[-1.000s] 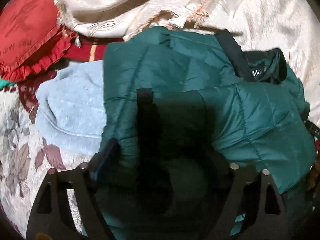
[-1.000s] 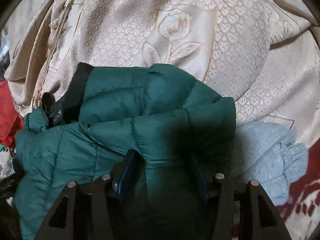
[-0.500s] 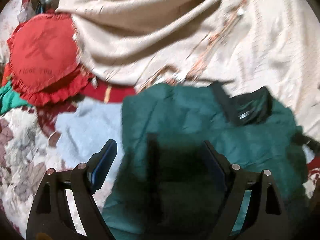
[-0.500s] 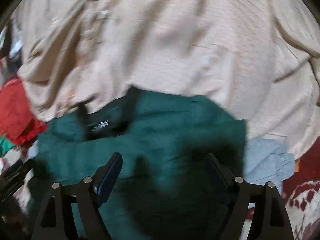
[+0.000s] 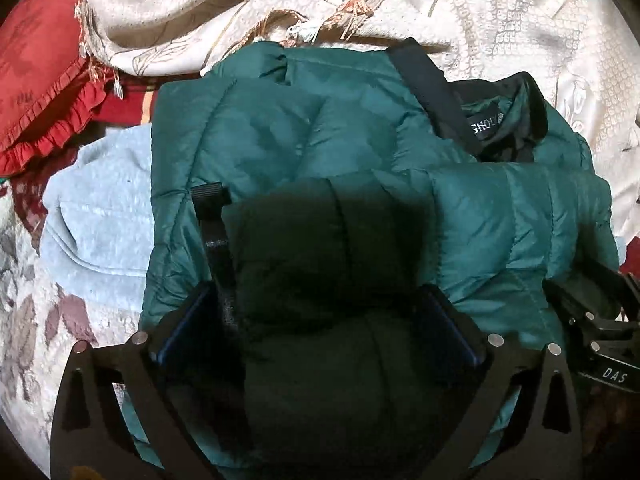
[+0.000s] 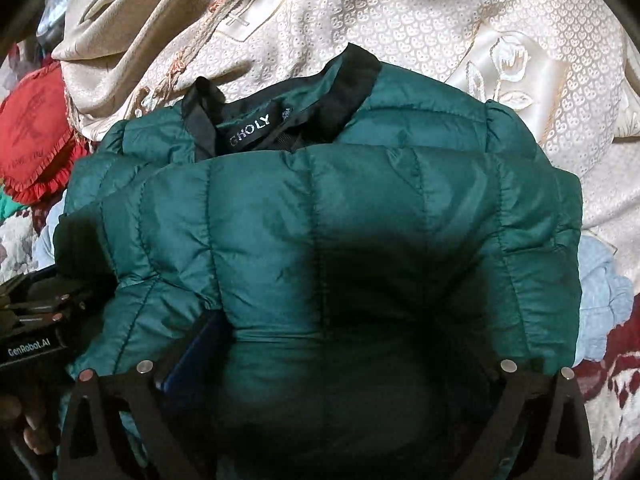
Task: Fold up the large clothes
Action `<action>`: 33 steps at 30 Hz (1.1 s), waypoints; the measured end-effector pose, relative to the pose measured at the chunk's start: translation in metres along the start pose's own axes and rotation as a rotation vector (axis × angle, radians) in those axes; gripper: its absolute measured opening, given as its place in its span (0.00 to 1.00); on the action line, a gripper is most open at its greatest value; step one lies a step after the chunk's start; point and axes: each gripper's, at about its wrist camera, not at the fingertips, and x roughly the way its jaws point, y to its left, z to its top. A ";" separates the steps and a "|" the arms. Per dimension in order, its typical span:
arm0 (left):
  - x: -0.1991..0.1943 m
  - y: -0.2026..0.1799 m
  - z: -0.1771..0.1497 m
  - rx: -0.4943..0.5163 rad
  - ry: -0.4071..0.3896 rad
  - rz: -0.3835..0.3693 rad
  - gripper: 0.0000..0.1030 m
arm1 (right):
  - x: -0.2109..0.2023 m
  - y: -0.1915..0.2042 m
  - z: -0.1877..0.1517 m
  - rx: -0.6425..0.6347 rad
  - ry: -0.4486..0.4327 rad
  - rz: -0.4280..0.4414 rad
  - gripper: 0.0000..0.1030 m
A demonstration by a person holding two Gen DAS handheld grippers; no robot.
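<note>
A dark green puffer jacket [image 5: 280, 140] lies folded on the bed, its black collar and label [image 6: 256, 128] at the far side. My left gripper [image 5: 316, 320] is low over the jacket's near left part. Its jaws are opening wide, and a puffy fold bulges up between them. My right gripper [image 6: 344, 352] is over the near right part, jaws also opening wide, with jacket fabric filling the gap; its right finger is lost in shadow. Each gripper's body shows at the edge of the other's view, the right gripper's body [image 5: 600, 344] and the left gripper's body [image 6: 32, 332].
A light blue garment [image 5: 96, 216] lies under the jacket and pokes out on the other side [image 6: 600, 292]. A cream embroidered spread [image 5: 480, 20] is heaped behind. A red frilled cushion [image 5: 36, 80] sits far left. The floral bed cover [image 5: 24, 320] lies underneath. A person's fingers [image 6: 32, 432] hold the left gripper.
Both grippers lifted back from the jacket half a second ago and have come down close over it again. Both pairs of jaws stand wider than a second ago, the right much wider.
</note>
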 end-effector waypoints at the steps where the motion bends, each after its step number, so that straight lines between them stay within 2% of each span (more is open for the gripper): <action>1: 0.000 -0.001 0.000 0.004 -0.003 0.006 0.99 | 0.000 0.000 -0.001 0.001 0.000 0.002 1.00; 7: -0.005 -0.009 -0.004 0.014 -0.013 0.020 0.99 | -0.005 0.002 0.000 0.001 -0.001 0.005 1.00; 11: -0.026 -0.014 -0.005 -0.006 -0.005 0.012 0.99 | -0.032 -0.004 0.006 0.042 -0.042 0.065 0.99; 16: -0.062 -0.001 -0.007 -0.019 -0.060 0.009 0.99 | -0.076 -0.017 -0.006 0.054 -0.070 -0.014 0.99; 23: -0.117 0.039 -0.049 -0.022 -0.092 0.015 0.99 | -0.137 -0.039 -0.062 0.029 -0.050 -0.077 0.99; 28: -0.151 0.074 -0.103 -0.039 -0.099 0.042 0.99 | -0.181 -0.063 -0.123 0.098 -0.048 -0.090 0.99; 31: -0.169 0.087 -0.138 -0.059 -0.089 0.031 0.99 | -0.202 -0.075 -0.165 0.123 -0.047 -0.081 0.99; 33: -0.178 0.090 -0.159 -0.059 -0.071 0.048 0.99 | -0.211 -0.077 -0.193 0.131 -0.048 -0.030 0.99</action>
